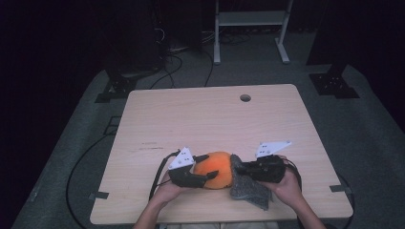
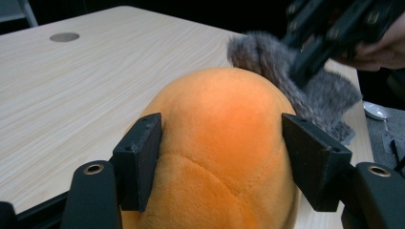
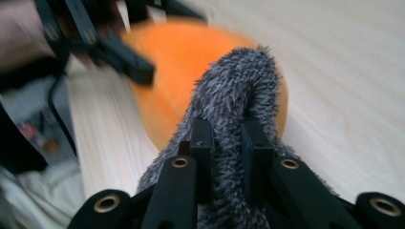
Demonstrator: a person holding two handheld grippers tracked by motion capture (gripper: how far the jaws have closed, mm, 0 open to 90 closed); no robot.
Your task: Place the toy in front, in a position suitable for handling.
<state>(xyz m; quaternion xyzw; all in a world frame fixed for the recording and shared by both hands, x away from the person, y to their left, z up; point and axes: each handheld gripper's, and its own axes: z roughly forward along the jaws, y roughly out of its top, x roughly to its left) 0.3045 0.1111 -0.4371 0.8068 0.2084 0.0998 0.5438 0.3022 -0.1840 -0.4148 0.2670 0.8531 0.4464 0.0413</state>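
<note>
Orange plush (image 1: 216, 170) sat near front edge of wooden table (image 1: 205, 119), grey furry fabric (image 1: 248, 188) touching its right side. Left gripper (image 2: 219, 157) straddled plush, jaws spread along both flanks; contact unclear. Right gripper (image 3: 229, 157) pinched a fold of grey fabric, jaws nearly pressed together.
</note>
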